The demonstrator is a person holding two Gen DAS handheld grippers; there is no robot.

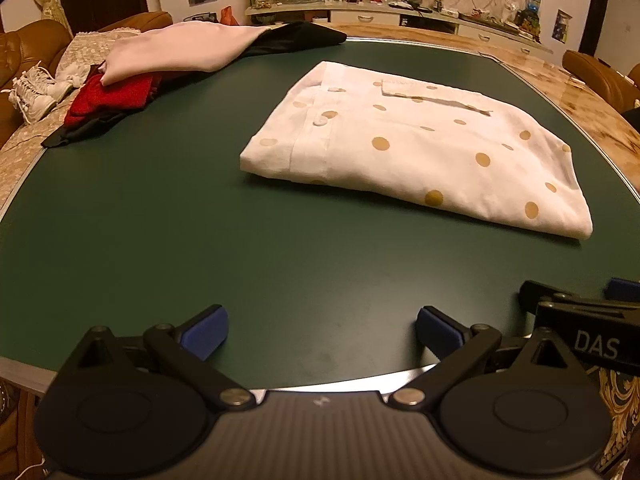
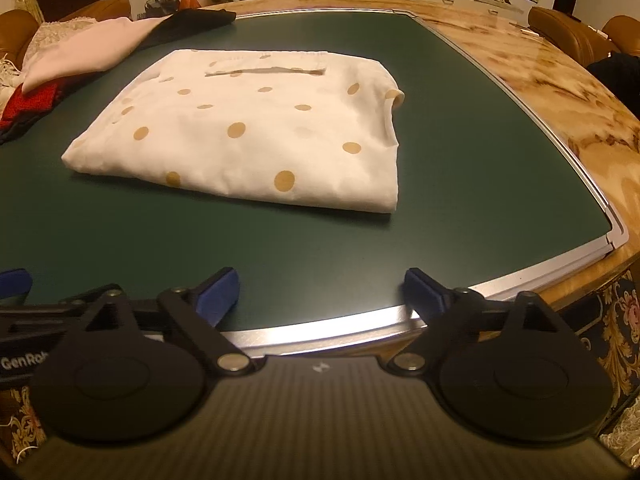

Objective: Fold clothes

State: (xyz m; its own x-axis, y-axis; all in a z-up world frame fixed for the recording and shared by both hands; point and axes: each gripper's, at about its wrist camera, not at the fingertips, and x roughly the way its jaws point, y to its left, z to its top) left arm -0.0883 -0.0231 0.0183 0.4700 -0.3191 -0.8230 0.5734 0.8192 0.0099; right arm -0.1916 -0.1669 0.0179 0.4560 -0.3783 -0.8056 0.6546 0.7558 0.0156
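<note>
Left gripper (image 1: 322,334): jaws were spread wide, nothing was pinched, and it was held low over the near edge of the green mat (image 1: 160,220).
Right gripper (image 2: 320,294): same deal, blue pads (image 2: 218,296) were kept well apart, nothing was gripped, and it was parked by the mat's near rim.
Polka-dot shirt (image 1: 420,152): white with tan dots, it was seen folded into a neat flat rectangle on the mat, at about 1 o'clock from the left gripper and 11 o'clock from the right one (image 2: 248,132), well apart from both.
Clothes pile (image 1: 168,60): pink, red and black pieces were heaped at the mat's far-left edge, around 10 o'clock, not touching the shirt.
Marble tabletop (image 2: 540,72): it was seen around the mat at 2 o'clock.
</note>
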